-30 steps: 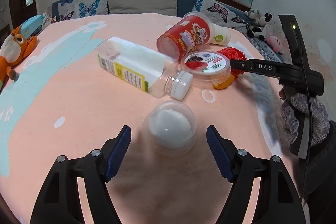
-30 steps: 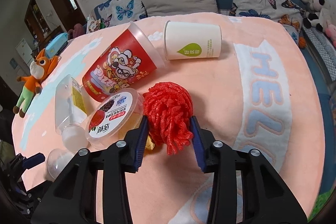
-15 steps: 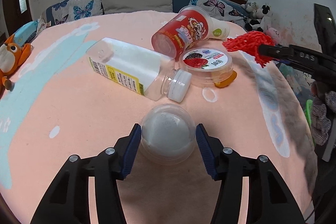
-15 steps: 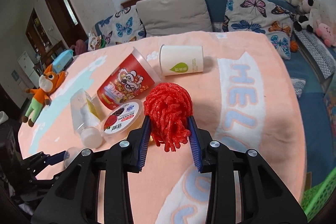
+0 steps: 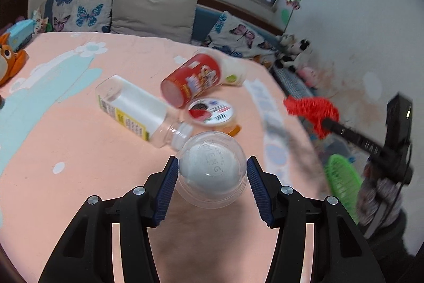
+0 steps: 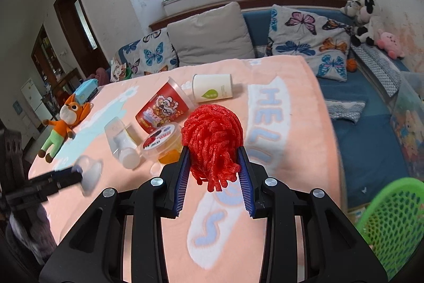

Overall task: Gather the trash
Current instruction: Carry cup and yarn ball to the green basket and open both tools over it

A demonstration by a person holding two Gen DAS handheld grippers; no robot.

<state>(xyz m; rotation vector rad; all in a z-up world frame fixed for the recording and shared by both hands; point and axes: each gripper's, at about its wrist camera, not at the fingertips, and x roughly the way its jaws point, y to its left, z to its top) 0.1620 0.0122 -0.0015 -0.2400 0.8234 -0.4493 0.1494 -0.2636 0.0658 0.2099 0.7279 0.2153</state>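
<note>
On the left side of the pink blanket (image 6: 299,129), the left gripper (image 5: 212,177) pinches a clear plastic cup (image 5: 210,173) between its 2 blue pads, holding it clear of the blanket just in front of a toppled clear bottle (image 5: 135,110), a sealed jelly tub (image 5: 210,112), a red cup (image 5: 192,80) and a white paper cup (image 5: 234,74). Farther right, the right gripper (image 6: 213,166) is pressed together on a red mesh bundle (image 6: 212,139), held above the blanket's pale lettering, and a green basket (image 6: 392,224) sits low beyond the blanket's right edge.
</note>
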